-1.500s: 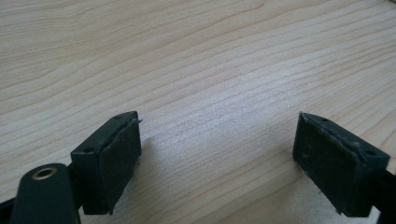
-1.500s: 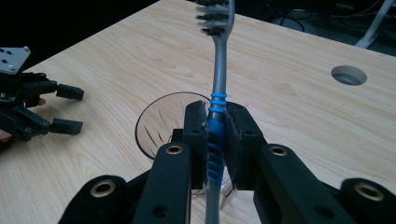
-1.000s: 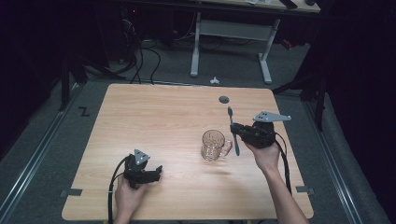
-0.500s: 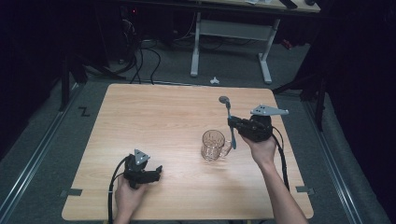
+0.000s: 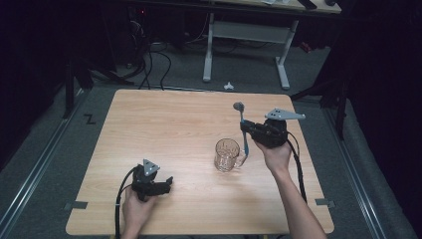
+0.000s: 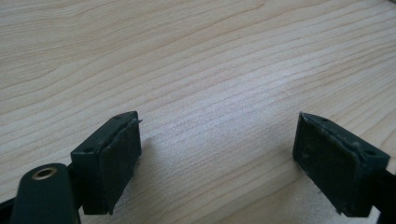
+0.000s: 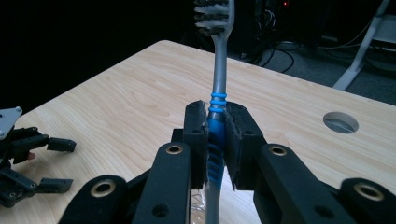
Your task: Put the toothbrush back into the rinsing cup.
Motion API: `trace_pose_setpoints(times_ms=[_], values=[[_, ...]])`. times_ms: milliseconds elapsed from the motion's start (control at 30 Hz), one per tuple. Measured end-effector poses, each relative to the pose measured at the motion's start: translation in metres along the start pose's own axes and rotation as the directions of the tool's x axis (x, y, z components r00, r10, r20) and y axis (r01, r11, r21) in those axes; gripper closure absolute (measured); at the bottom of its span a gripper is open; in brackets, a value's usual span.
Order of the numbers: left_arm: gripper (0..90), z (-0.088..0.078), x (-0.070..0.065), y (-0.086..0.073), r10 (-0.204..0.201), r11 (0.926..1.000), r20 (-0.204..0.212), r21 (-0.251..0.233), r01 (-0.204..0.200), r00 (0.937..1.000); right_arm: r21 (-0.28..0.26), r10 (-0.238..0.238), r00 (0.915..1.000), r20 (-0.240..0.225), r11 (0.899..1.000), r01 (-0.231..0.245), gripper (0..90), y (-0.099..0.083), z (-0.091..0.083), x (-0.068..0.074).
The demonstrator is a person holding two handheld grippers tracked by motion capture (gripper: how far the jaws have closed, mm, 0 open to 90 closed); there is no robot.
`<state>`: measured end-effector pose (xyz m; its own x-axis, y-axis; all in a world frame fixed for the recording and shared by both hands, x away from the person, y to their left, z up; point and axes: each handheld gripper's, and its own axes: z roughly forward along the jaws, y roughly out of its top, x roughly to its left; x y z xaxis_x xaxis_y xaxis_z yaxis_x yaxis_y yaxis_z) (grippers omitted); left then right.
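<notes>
A grey toothbrush (image 5: 242, 122) with a blue grip stands nearly upright, bristle head up, and my right gripper (image 5: 245, 131) is shut on its handle. In the right gripper view the pads clamp the blue ribbed part of the toothbrush (image 7: 219, 70), just under the right gripper's (image 7: 216, 126) tips. The brush's lower end hangs beside a clear glass mug (image 5: 227, 155) on the wooden table (image 5: 164, 124). My left gripper (image 5: 168, 183) rests near the front left, open, with bare wood between its pads (image 6: 119, 158) in the left gripper view (image 6: 219, 135).
A round cable hole (image 7: 341, 122) sits in the tabletop near the far edge. The left gripper (image 7: 58, 164) lies across the table in the right gripper view. Behind the table stand a desk frame (image 5: 206, 50) and floor cables (image 5: 149, 59).
My right gripper has shifted slightly toward the far side with the toothbrush, which now stands a little higher beside the mug. The left gripper has stayed put.
</notes>
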<state>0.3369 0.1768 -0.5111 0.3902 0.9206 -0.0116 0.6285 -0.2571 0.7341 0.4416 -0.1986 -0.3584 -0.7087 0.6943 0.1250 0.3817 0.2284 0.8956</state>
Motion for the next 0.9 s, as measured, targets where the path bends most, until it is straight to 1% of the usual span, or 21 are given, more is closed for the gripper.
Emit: trace_pose_setpoints(times_ms=[200, 400, 533, 900], values=[[15.8, 0.0, 0.0, 0.0, 0.0, 1.0, 0.0, 0.0, 0.0, 1.0, -0.007, 0.017, 0.9998, -0.004, 1.0, -0.017, 79.9, 0.0, 0.006, -0.003], [15.8, 0.0, 0.0, 0.0, -0.001, 1.0, 0.0, 0.0, 0.001, 1.0, -0.003, 0.018, 0.9998, 0.011, 1.0, -0.018, 79.9, -0.002, 0.011, -0.005], [15.8, 0.0, 0.0, 0.0, -0.001, 1.0, 0.0, 0.0, 0.001, 1.0, -0.002, 0.024, 0.9997, 0.007, 1.0, -0.024, 79.8, -0.003, 0.012, -0.006], [15.8, 0.0, 0.0, 0.0, 0.0, 1.0, 0.0, 0.0, 0.0, 1.0, 0.011, 0.017, 0.9998, 0.007, 1.0, -0.017, 79.6, -0.006, 0.012, -0.006]])
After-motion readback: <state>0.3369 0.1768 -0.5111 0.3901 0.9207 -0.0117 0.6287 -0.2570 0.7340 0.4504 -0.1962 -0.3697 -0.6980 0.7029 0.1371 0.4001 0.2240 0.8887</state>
